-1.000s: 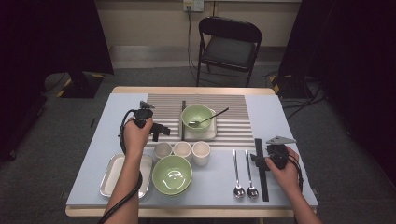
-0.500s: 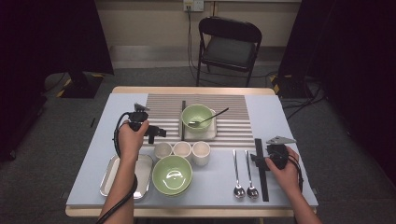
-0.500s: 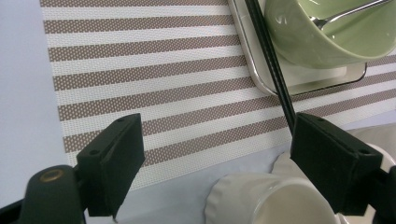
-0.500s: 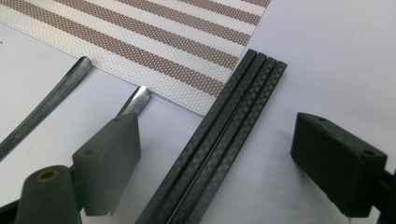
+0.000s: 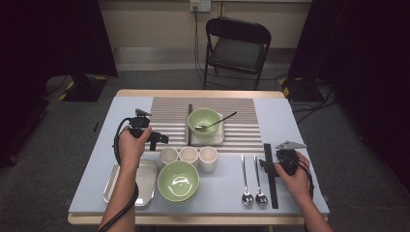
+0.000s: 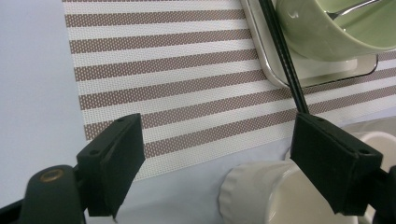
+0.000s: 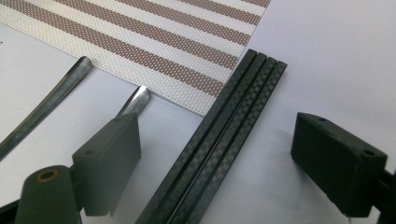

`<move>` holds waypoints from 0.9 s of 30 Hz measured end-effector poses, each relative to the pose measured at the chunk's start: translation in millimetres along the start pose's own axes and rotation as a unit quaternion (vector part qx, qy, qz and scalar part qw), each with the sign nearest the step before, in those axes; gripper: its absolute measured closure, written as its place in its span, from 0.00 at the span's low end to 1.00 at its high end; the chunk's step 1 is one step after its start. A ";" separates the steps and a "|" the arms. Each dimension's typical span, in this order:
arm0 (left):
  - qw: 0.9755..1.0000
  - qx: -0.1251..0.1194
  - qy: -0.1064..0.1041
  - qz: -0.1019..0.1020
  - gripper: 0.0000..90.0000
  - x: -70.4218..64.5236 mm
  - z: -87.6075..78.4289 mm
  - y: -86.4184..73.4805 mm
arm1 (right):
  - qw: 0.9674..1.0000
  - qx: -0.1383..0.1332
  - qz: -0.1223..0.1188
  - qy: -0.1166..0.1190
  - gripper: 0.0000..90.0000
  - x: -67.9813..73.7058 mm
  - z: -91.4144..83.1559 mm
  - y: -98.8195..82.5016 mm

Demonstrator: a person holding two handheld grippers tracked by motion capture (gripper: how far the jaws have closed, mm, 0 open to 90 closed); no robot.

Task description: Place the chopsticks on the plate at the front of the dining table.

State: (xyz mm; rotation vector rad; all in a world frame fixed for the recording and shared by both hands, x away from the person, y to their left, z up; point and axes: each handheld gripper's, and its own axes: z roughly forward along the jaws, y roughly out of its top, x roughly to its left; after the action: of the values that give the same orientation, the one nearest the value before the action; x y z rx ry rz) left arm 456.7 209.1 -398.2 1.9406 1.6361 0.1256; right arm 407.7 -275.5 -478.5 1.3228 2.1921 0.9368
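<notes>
Down on the pale blue-grey tabletop [image 5: 295,121], the left gripper [image 5: 158,139] hangs with its black jaws spread wide and empty, just above the near edge of the brown-and-white striped woven placemat [image 5: 169,116] and right beside the leftmost of three small white ceramic cups [image 5: 168,155], which stand in a row touching one another. From the left gripper view that ribbed white cup [image 6: 275,191] sits low between the jaws, nearer the right one, with nothing gripped. Beyond it a shiny rectangular metal tray [image 6: 268,70] carries a pale green ceramic bowl [image 6: 336,28], and a black chopstick [image 6: 285,60] lies slanted along the tray's edge. The right gripper [image 5: 268,164] rests low over the table at the far right, its jaws likewise held well apart around nothing; between them in the right gripper view lies a bundle of four black carbon-weave chopsticks [image 7: 224,140], side by side and touching, flat on the table. Two steel spoons [image 5: 254,179] lie just left of that bundle. A second green bowl [image 5: 178,181] and a flat metal tray [image 5: 145,181] sit near the front edge.
</notes>
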 end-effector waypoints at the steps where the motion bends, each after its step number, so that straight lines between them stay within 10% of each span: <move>1: 1.000 0.001 0.001 0.002 0.19 0.7 -0.2 -0.4 | 1.000 0.000 0.000 0.000 0.17 0.0 0.0 0.0; 27: 1.000 -0.002 -0.010 -0.003 0.19 6.5 -7.4 -10.1 | 1.000 0.000 0.000 0.000 0.17 0.1 0.0 -0.1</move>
State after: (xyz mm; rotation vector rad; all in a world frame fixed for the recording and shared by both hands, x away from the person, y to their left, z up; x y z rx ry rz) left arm 446.2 218.5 -399.0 1.9268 1.6277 0.1056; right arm 407.6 -275.5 -478.6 1.3217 2.1913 0.9372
